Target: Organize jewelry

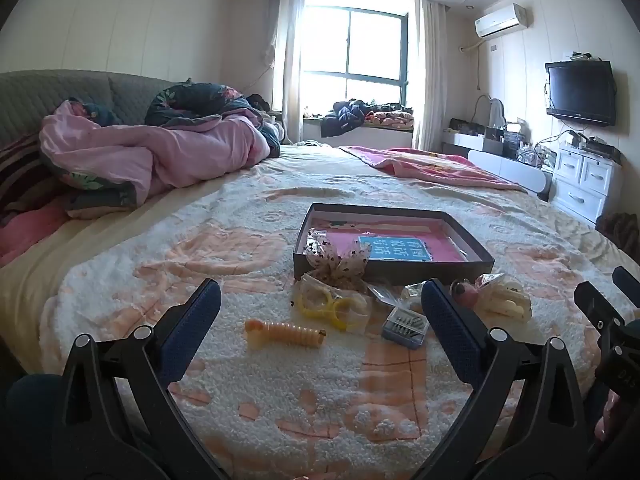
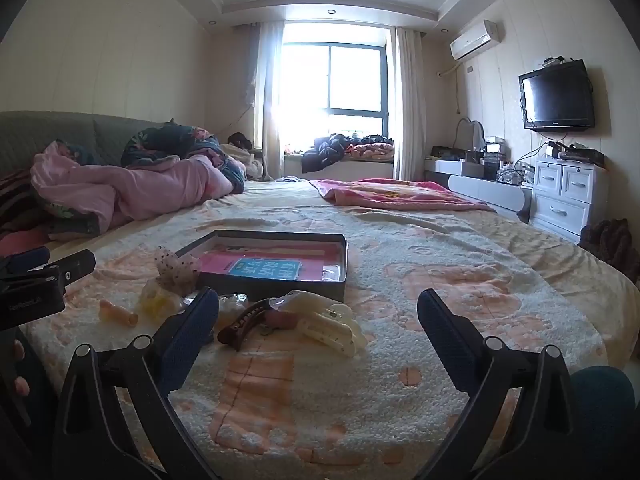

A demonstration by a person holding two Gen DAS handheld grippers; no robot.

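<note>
A shallow dark box (image 1: 394, 266) with a pink lining and a blue card lies open on the bed; it also shows in the right wrist view (image 2: 276, 280). Before it lie a polka-dot scrunchie (image 1: 340, 262), yellow rings in a bag (image 1: 332, 306), an orange comb clip (image 1: 286, 334), a small clear case of pins (image 1: 404, 326) and a cream claw clip (image 1: 504, 300). The right wrist view adds a brown hair clip (image 2: 240, 326) beside the cream claw clip (image 2: 332, 330). My left gripper (image 1: 320, 304) is open and empty above the items. My right gripper (image 2: 318, 308) is open and empty.
The items lie on a fuzzy cream and orange blanket (image 1: 280, 400). A pink quilt (image 1: 152, 152) is heaped at the back left. White drawers (image 1: 584, 180) and a wall TV (image 1: 580, 92) stand at the right.
</note>
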